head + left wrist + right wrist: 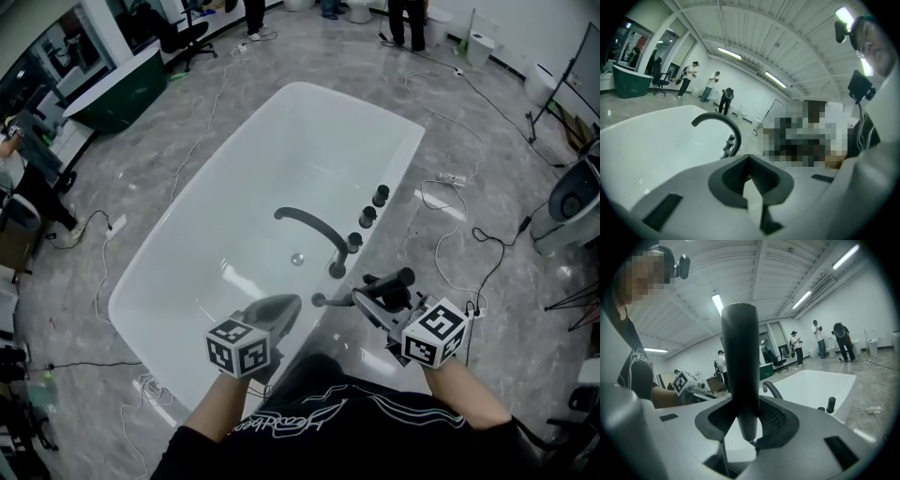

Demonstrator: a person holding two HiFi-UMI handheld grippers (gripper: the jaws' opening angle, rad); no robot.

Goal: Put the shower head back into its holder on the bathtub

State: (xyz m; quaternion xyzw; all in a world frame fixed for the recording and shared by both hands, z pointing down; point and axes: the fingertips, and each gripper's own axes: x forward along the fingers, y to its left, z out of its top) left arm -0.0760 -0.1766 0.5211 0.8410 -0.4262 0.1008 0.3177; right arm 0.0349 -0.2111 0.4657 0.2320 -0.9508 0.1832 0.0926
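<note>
The white bathtub (234,202) lies below me, with a dark curved spout (314,228) and three dark knobs (367,216) along its right rim. A small dark fitting (321,300) sits on the near rim, close under both grippers. My right gripper (377,296) is shut on the dark shower head handle (392,284); in the right gripper view the handle (739,366) stands upright between the pads (771,420). My left gripper (286,306) hovers over the tub's near rim, its jaws (749,161) shut with nothing between them. The spout (718,121) shows ahead of it.
Cables trail over the grey marble floor (450,202) round the tub. A dark green tub (117,89) stands at the back left and a white appliance (572,202) at the right. Several people (818,336) stand far off. The drain (297,259) is in the tub floor.
</note>
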